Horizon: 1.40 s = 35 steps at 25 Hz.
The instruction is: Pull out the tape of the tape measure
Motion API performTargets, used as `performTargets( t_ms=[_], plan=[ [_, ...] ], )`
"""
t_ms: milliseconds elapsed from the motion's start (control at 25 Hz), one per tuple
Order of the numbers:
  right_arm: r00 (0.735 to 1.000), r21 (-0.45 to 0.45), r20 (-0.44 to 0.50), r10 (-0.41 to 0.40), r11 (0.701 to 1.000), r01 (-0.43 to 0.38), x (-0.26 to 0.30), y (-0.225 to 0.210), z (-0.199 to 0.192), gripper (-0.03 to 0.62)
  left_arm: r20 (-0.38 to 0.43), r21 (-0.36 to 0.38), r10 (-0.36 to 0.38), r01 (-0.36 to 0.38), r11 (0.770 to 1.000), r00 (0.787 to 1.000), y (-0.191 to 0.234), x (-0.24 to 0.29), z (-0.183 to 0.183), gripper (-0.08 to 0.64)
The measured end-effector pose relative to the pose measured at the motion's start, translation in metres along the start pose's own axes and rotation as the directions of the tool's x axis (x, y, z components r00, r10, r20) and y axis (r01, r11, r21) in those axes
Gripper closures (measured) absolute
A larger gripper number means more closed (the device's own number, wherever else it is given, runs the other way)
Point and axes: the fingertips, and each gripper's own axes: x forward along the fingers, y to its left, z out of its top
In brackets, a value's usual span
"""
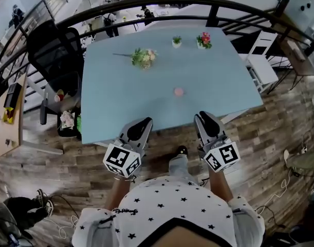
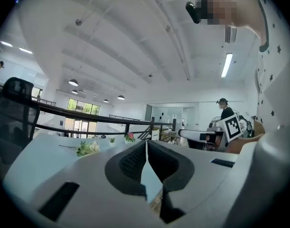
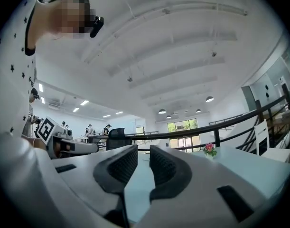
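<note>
Lying alone near the middle of the light blue bench, the small round pink tape measure is at about 12 o'clock from both grippers and well apart from them. The left gripper hangs over the near edge of the bench, jaws pressed together on nothing. The right gripper, at its 3 o'clock, has its jaws slightly apart with nothing between them. A flower bunch lies at 11 o'clock from the tape measure. Two small flower pots stand beyond it, near the far edge.

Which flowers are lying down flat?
The pale bunch with the long stem; the green plant and pink flowers stand upright in pots.
</note>
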Motion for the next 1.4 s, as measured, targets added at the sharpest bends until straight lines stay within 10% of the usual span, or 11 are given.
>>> performTargets(
  t_ms=[800,1400],
  plan=[
    [0.944,0.003,-0.142,0.298,0.954,-0.301,0.076,-0.123,-0.042,0.474,-0.046,-0.058,0.211,-0.214,0.975,0.976,0.005,0.128,0.001,0.526],
    [0.745,-0.062,-0.491,0.452,0.835,-0.547,0.133,-0.121,-0.169,0.378,-0.071,-0.089,0.38,-0.386,0.918,0.922,0.035,0.129,-0.008,0.526]
  ],
)
